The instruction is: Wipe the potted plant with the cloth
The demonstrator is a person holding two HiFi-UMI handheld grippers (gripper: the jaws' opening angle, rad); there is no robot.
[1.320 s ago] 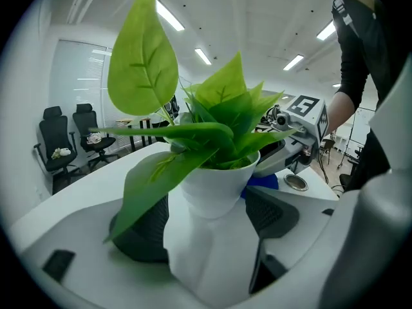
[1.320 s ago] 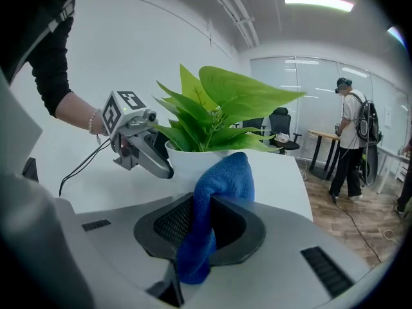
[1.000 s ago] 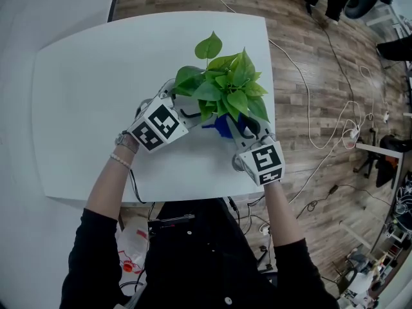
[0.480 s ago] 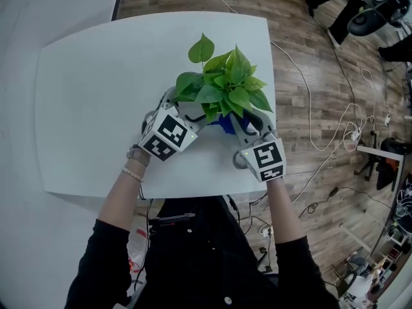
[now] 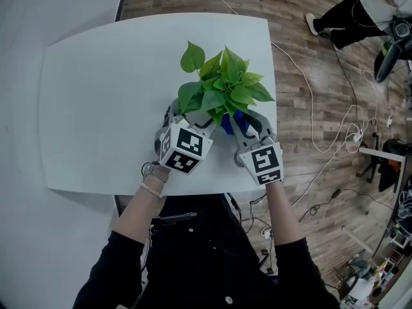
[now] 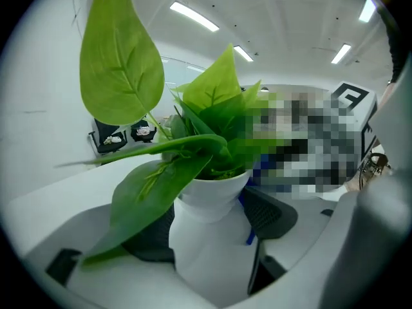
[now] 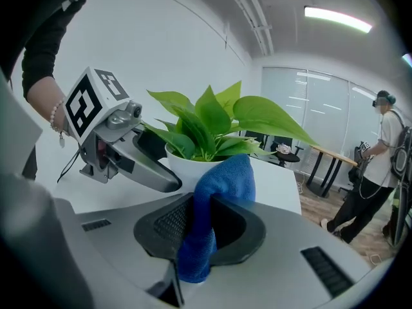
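Note:
A potted plant (image 5: pixel 222 85) with broad green leaves stands near the right front of the white table (image 5: pixel 96 95). Its white pot (image 6: pixel 209 250) sits between the jaws of my left gripper (image 6: pixel 209 221), which is shut on it from both sides. In the head view the left gripper (image 5: pixel 191 122) reaches under the leaves from the near left. My right gripper (image 7: pixel 209 221) is shut on a blue cloth (image 7: pixel 219 192), whose top fold rests against the pot's rim (image 7: pixel 190 163). From above, the cloth (image 5: pixel 232 122) shows just below the leaves, at my right gripper (image 5: pixel 243 124).
The table's right edge (image 5: pixel 271 76) and front edge (image 5: pixel 212 190) lie close to the pot. Cables (image 5: pixel 328 127) trail over the wooden floor to the right. A person (image 7: pixel 386 153) stands beyond the table, and the left gripper's marker cube (image 7: pixel 96 98) fills the left of the right gripper view.
My left gripper has swung right and nearer to me, closing in beside the right gripper. The plant's tall leaf has shifted left. The right gripper has barely moved.

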